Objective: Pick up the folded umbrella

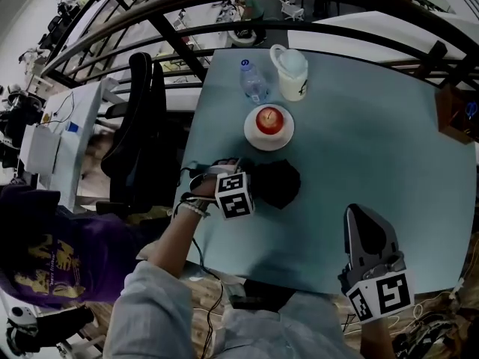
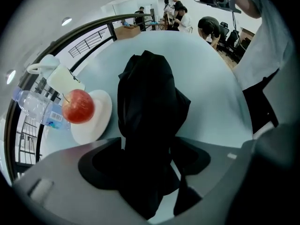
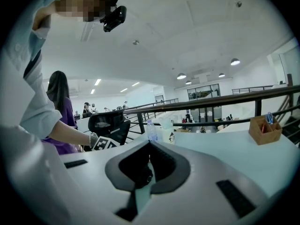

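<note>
The folded black umbrella [image 1: 280,184] lies bunched on the pale blue table [image 1: 374,148], just below the plate. My left gripper [image 1: 238,189] points steeply down at the umbrella's left end. In the left gripper view the umbrella [image 2: 150,102] runs away from the camera, and its near end sits between the wide jaws of the left gripper [image 2: 150,146]; I see no pad pressing on it. My right gripper [image 1: 364,217] hovers near the table's front edge, well right of the umbrella, with nothing in it. The right gripper [image 3: 150,143] shows its jaws meeting at the tip.
A red apple [image 1: 269,119] rests on a white plate [image 1: 254,136] beyond the umbrella. A water bottle [image 1: 253,81] and a white jug [image 1: 293,73] stand at the far edge. A wooden box [image 1: 455,115] sits at the right edge. An office chair [image 1: 141,129] stands to the left.
</note>
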Demonstrator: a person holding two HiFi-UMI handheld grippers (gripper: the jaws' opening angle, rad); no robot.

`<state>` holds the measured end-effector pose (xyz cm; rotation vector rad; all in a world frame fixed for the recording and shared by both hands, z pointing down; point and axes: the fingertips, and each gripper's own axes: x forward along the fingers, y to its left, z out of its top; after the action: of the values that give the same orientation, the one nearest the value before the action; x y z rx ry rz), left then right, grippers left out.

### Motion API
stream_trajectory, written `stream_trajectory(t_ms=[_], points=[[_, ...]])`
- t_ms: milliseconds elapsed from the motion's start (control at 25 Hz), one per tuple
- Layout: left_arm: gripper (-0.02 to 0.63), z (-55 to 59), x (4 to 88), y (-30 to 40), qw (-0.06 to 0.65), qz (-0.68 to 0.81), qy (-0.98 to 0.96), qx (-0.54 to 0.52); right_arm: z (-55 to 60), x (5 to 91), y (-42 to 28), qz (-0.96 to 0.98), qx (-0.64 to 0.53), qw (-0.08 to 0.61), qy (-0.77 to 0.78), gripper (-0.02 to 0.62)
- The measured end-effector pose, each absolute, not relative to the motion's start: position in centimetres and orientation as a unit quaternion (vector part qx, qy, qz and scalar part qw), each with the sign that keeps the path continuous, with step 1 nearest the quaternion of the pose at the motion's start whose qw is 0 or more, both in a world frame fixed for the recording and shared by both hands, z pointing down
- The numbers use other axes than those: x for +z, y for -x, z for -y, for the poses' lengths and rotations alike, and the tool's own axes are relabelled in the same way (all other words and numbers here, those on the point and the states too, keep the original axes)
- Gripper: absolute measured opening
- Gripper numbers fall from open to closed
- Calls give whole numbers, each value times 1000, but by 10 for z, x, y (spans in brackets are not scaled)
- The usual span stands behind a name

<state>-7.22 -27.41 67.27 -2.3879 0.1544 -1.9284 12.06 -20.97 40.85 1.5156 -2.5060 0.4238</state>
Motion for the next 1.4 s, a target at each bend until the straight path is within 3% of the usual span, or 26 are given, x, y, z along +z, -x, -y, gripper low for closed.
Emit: stream_trajectory(t_ms=[920, 1400], points=[[290, 278, 675, 64, 47, -78, 784, -615, 193, 398, -110, 841, 126, 90, -518, 0], [286, 268, 600, 40, 53, -148, 839, -521, 183, 369, -108, 836, 95, 78, -536, 0]])
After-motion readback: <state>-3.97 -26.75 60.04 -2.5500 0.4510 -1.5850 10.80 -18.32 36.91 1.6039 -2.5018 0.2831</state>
